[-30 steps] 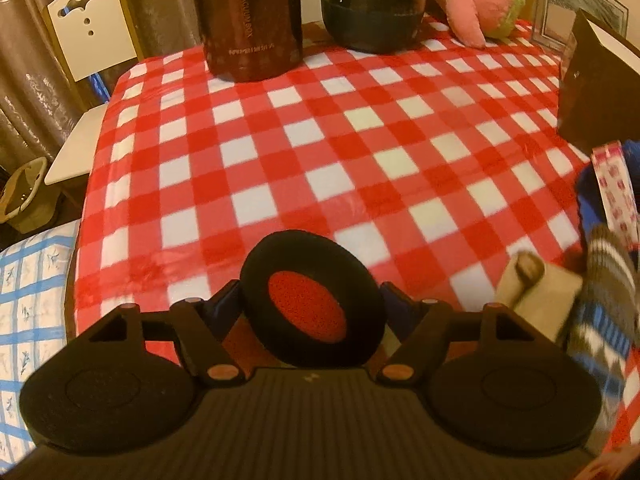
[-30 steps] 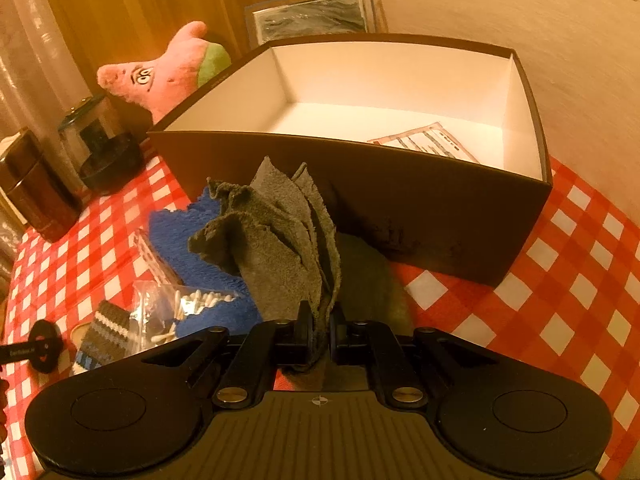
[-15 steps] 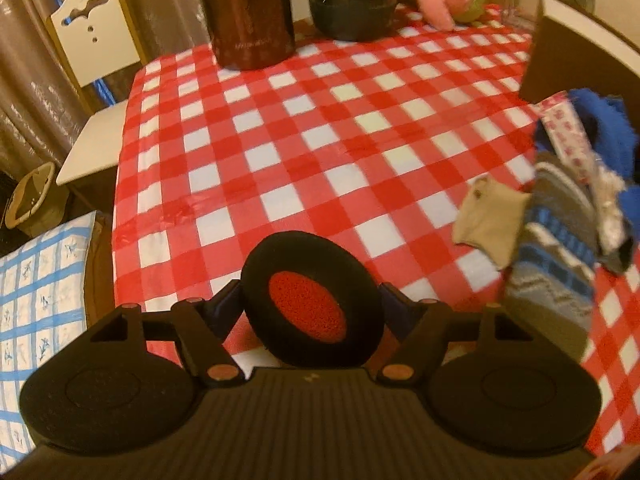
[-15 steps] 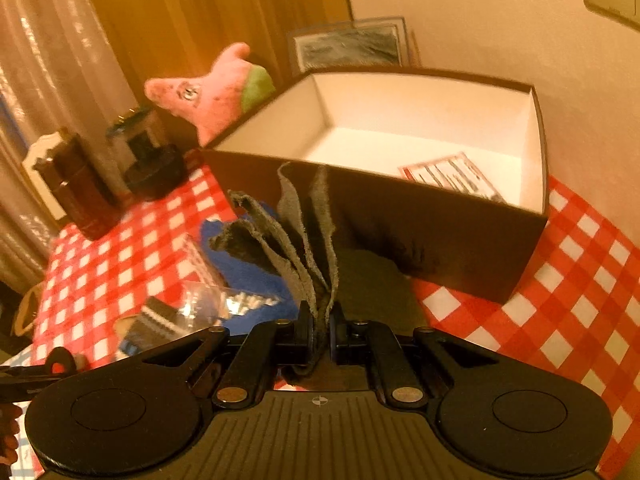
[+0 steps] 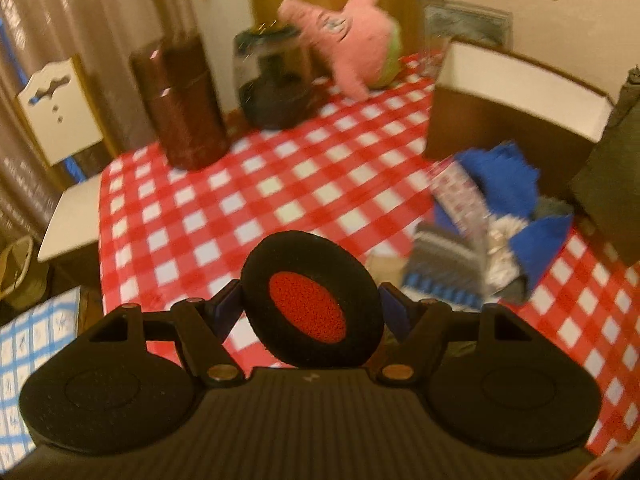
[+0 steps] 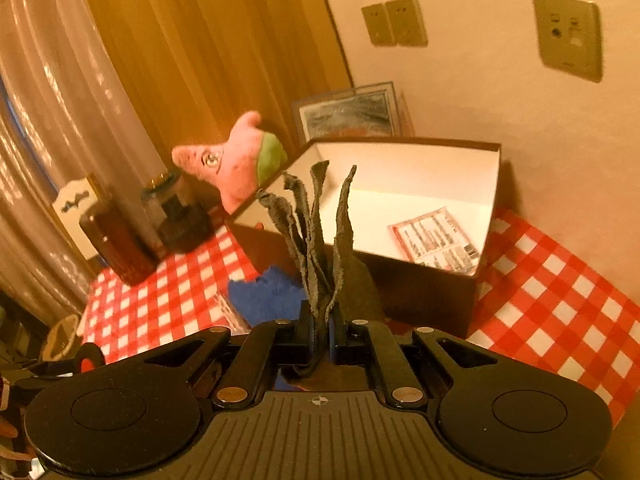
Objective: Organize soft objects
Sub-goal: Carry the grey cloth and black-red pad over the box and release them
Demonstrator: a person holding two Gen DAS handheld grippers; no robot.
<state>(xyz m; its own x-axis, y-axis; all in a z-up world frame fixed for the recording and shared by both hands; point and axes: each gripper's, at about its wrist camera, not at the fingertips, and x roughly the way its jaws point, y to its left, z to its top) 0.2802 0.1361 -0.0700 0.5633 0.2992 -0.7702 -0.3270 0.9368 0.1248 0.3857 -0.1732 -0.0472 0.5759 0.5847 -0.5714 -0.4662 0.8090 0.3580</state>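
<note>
Right wrist view, frayed grey cloth [image 6: 316,240] bunched upright, pinched in right claw [image 6: 320,324]

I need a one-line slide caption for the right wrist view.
Right gripper shut on a grey cloth, before an open brown box on the checked tablecloth.

Your left-wrist view looks down across the checked table toward the brown box [image 5: 516,92]; your right-wrist view faces the box from nearer, above its open top.

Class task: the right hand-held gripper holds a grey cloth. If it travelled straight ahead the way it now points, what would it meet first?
Probably the brown box. The right hand-held gripper, shut on the grey cloth, points at the box's near wall and open white inside. Depth is unclear, so it could pass over the rim.
</note>
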